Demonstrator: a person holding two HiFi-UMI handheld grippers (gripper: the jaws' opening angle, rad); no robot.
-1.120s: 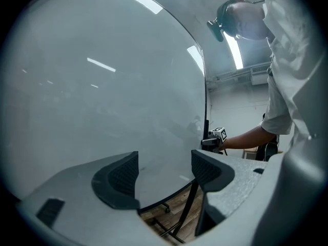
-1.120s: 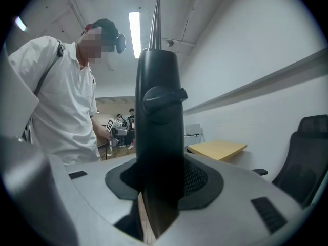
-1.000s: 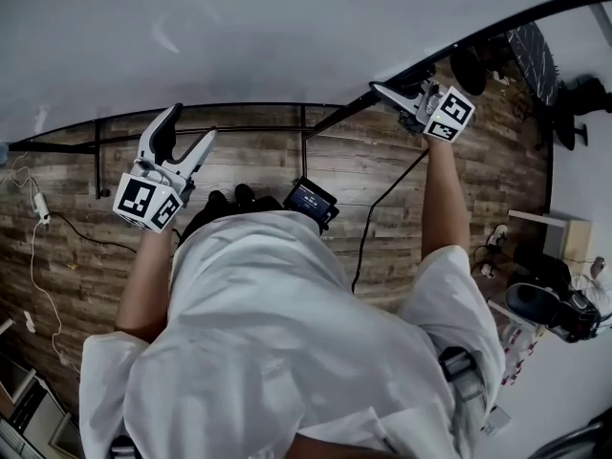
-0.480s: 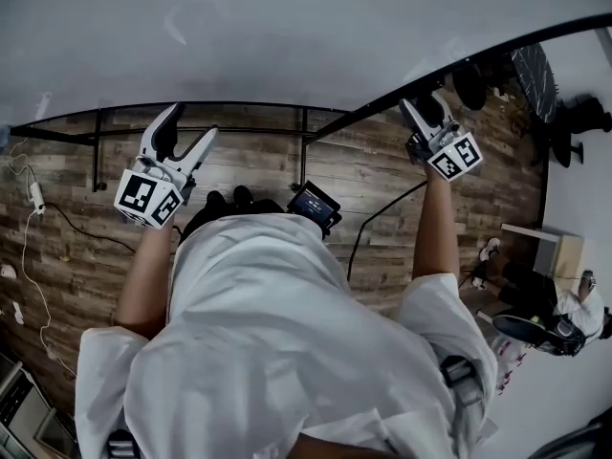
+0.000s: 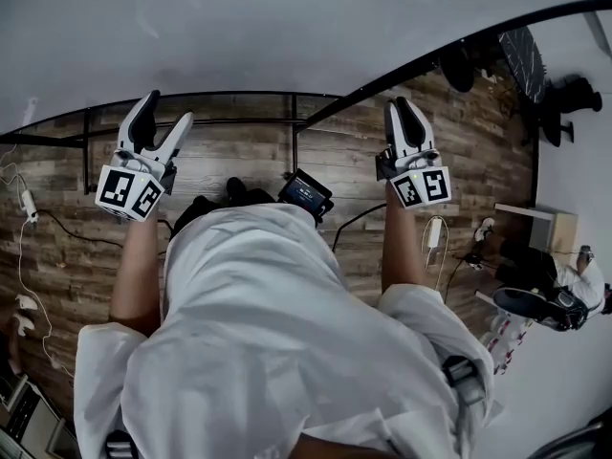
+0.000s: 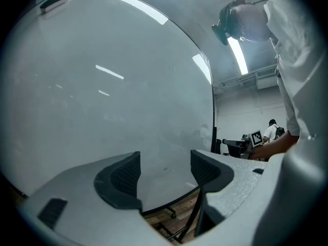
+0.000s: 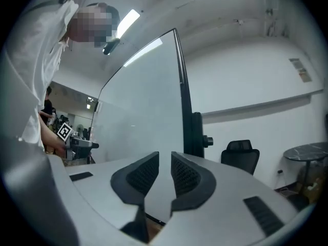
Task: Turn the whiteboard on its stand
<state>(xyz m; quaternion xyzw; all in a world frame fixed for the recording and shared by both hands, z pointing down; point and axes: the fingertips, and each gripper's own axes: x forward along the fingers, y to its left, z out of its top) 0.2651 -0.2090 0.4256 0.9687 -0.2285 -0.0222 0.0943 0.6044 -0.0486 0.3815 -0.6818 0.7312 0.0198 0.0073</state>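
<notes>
Left gripper [image 5: 164, 111]: jaws wide apart, empty. Right gripper [image 5: 402, 105]: jaws just closing to a slit, nothing between. One whiteboard [image 5: 287, 27], two grippers.

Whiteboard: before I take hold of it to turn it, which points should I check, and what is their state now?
1. Left gripper jaws apart, nothing between them: ok.
2. Right gripper jaws wide enough for the frame: not ok; they have just been closing to a narrow gap, and nothing is between them.
3. Whiteboard held by a gripper: not ok, neither grips it.
4. Knob on the post loosened: cannot tell.
5. Cable on the floor clear of the stand: cannot tell.
</notes>
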